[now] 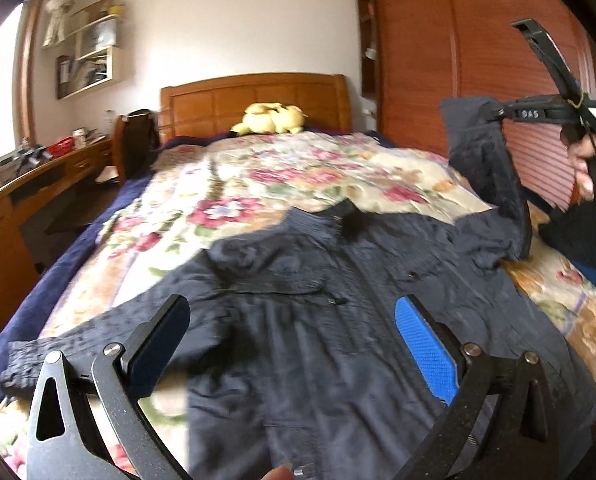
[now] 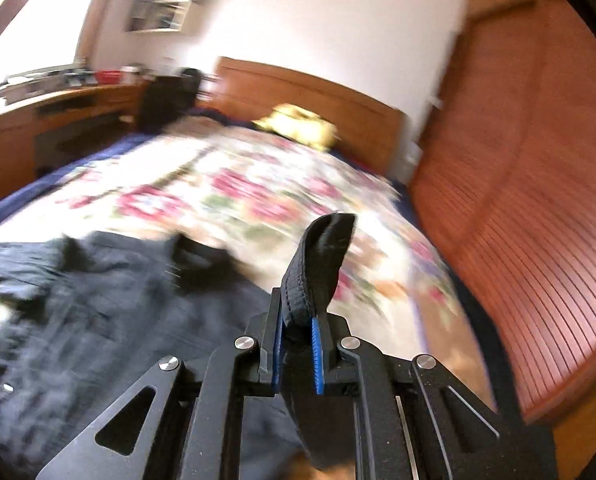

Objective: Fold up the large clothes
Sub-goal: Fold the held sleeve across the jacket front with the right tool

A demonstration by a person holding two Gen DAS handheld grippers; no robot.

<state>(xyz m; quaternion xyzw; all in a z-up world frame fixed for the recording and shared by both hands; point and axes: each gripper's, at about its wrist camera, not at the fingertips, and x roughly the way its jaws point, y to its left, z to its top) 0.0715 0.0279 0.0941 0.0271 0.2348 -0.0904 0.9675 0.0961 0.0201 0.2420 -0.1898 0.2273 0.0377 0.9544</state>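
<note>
A dark navy jacket [image 1: 318,300] lies front-up on the flowered bedspread [image 1: 258,176], collar toward the headboard. My left gripper [image 1: 294,320] is open and empty, hovering over the jacket's chest, blue pad [image 1: 426,344] on the right finger. My right gripper [image 2: 296,344] is shut on the jacket's right sleeve cuff [image 2: 318,264], which sticks up between the pads. In the left wrist view the right gripper [image 1: 498,112] holds that sleeve [image 1: 486,168] lifted above the bed at the right. The other sleeve [image 1: 58,356] lies stretched out to the left.
A yellow plush toy [image 1: 270,118] sits by the wooden headboard [image 1: 254,96]. A wooden wardrobe [image 1: 458,60] stands right of the bed. A desk [image 1: 38,176] with clutter and a chair [image 1: 134,140] are on the left, shelves [image 1: 90,48] above.
</note>
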